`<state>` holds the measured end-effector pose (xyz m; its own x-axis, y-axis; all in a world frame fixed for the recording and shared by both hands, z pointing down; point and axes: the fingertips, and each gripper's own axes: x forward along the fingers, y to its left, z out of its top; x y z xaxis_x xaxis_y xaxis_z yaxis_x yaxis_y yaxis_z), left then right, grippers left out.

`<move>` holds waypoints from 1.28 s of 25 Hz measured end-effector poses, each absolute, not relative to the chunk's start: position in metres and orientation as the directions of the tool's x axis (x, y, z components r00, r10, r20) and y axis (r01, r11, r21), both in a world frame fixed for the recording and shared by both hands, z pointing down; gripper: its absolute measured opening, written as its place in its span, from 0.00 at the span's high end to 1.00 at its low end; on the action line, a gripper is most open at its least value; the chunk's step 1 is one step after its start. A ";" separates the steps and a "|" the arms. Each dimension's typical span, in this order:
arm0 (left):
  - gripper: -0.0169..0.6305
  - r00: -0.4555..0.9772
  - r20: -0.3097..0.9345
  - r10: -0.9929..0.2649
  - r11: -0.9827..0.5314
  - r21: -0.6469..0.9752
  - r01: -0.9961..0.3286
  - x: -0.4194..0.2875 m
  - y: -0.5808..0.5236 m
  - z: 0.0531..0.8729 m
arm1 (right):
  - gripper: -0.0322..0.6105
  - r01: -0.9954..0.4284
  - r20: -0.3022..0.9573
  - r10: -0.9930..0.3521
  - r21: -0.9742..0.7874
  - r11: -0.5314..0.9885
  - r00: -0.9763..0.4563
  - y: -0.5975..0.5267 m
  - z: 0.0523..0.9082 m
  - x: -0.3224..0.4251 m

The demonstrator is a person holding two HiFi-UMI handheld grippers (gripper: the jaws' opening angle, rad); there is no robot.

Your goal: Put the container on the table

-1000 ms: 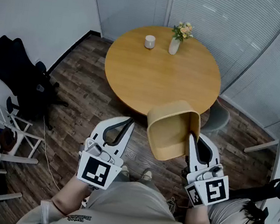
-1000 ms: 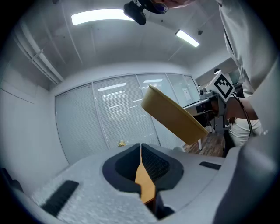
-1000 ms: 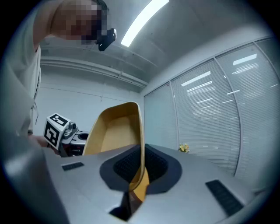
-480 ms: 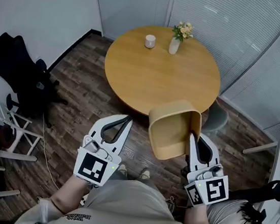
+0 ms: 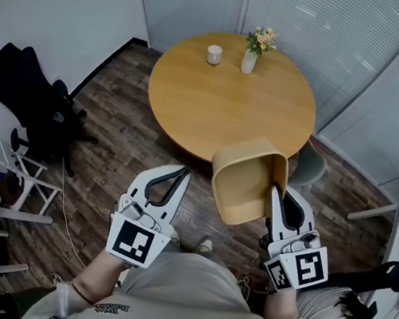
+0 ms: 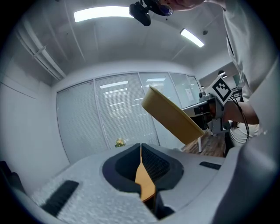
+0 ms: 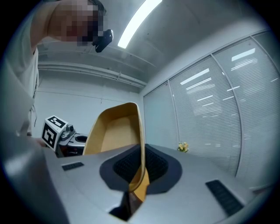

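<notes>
Grips yellow container [image 5: 244, 183] w/ rt gripper [image 5: 274, 190]: jaws pinched tight on the thin rt wall, rim running up betw. them in rt gripper view [image 7: 142, 148]. Holds it up in the air, tilted, open side facing back toward the person, inside bare. Sits in head view over the wood floor [image 5: 125, 145] at the near edge of the round table [image 5: 228, 108], upper rim overlapping that edge; not resting on the top. Same container also seen from lt gripper view [image 6: 173, 116], up and to the rt, edge-on, slanted.

Keeps lt gripper [image 5: 183, 169] low, left of container and apart from it, jaws closed tip to tip w/ nothing held; in lt gripper view [image 6: 141, 146] only a thin orange sliver betw. the pads, can't tell what.

On far side of table: white cup [image 5: 214, 54] and, just to its rt, vase [image 5: 250, 56] w/ flowers. Black office chair [image 5: 32, 104] by the left wall, well apart from table.
</notes>
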<state>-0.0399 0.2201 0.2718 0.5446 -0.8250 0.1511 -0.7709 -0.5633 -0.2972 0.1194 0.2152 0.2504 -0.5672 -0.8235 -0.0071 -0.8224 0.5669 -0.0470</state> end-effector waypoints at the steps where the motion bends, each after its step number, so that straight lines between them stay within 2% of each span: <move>1: 0.93 0.539 0.151 -0.829 -0.558 -0.295 -0.775 -0.039 0.219 0.272 | 0.90 -0.824 -0.003 -0.824 -0.046 0.565 -0.566 0.213 0.253 0.122; 8: 0.93 0.523 0.159 -0.838 -0.546 -0.277 -0.791 -0.024 0.214 0.273 | 0.90 -0.832 0.036 -0.831 -0.028 0.554 -0.555 0.200 0.270 0.145; 22: 0.93 0.454 0.170 -0.874 -0.485 -0.329 -0.810 -0.003 0.205 0.275 | 0.90 -0.822 0.011 -0.822 -0.016 0.569 -0.569 0.195 0.273 0.190; 32: 0.93 0.464 0.155 -0.872 -0.489 -0.313 -0.814 0.002 0.188 0.276 | 0.90 -0.832 0.019 -0.831 -0.011 0.555 -0.555 0.178 0.282 0.195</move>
<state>0.0021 0.1878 0.2761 0.4637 -0.8724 0.1548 -0.8144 -0.4885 -0.3132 0.1952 0.1777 0.2815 -0.5554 -0.8314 0.0192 -0.8316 0.5553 -0.0105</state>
